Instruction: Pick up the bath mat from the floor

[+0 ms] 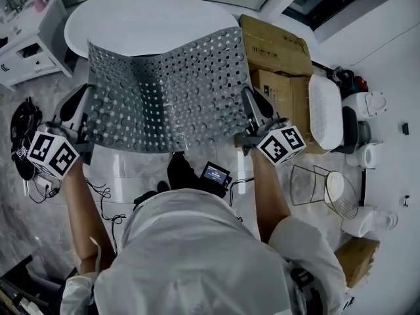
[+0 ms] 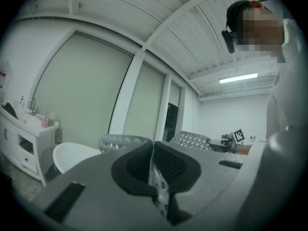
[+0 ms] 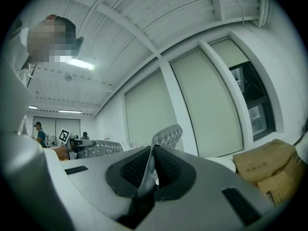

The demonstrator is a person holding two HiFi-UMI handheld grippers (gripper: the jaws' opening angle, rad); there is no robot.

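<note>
**Person, white shirt** (image 1: 197,254): nearest the head camera, at the bottom of the view, facing the bathtub (image 1: 131,15).

**Bath mat** (image 1: 167,90): grey, perforated and flexible. It is off the floor (image 1: 46,97), spread wide between the two grippers on the person's side of the bathtub. Its far edge overlaps the tub rim in the head view, and the middle sags slightly.

**Left gripper** (image 2: 154,153): jaws closed on the mat's left edge, with a thin fold of mat pinched between the pads.

**Right gripper** (image 3: 151,153): jaws closed on the mat's right edge, gripping it the same way.

**Cardboard boxes** (image 1: 275,48): just right of the bathtub, near the right gripper.

**Cabinet** (image 1: 29,41): white, left of the bathtub.

**Step in hand**: the lift looks essentially complete, with the mat carried by both grips and nothing seen under it.

**Next move**: probably calls for keeping both pinches firm and the hands evenly spaced. The soft sheet should neither slip out nor droop onto the tub rim or the boxes.
</note>
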